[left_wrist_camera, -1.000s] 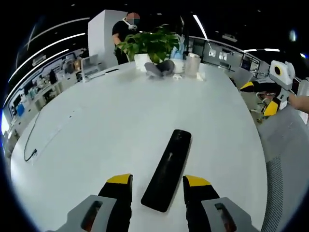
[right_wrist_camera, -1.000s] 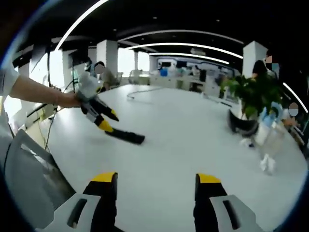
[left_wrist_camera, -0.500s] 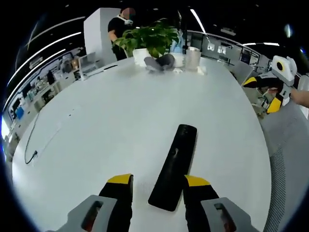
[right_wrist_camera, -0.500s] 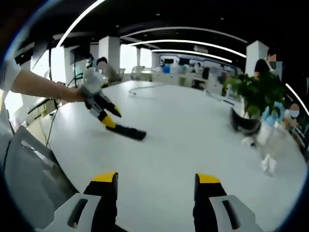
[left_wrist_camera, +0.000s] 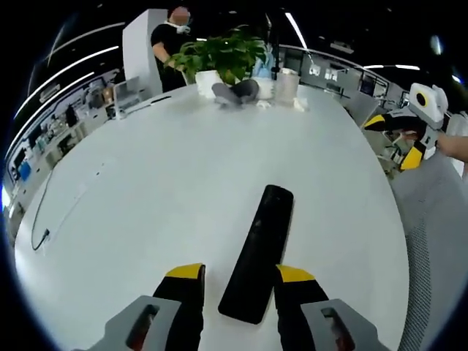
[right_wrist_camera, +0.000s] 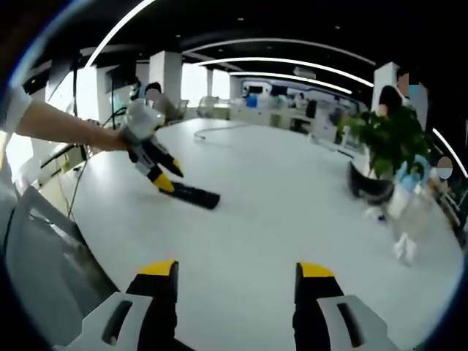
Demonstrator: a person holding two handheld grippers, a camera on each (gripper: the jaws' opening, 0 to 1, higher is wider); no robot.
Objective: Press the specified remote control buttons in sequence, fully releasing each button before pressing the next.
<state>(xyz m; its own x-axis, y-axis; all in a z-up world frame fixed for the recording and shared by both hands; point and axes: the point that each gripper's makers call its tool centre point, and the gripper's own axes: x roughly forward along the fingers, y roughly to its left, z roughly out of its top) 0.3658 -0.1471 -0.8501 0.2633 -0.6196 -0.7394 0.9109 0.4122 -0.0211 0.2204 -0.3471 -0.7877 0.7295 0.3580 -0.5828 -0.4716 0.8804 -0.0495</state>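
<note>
Hovering wide-jawed over the remote, the left gripper touches no button; right gripper waits, jaws wide.

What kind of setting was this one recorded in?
Most likely an open-plan office: a large white table carries a black remote control and a potted plant, with desks, columns and strip ceiling lights behind, and people standing in the background.
</note>
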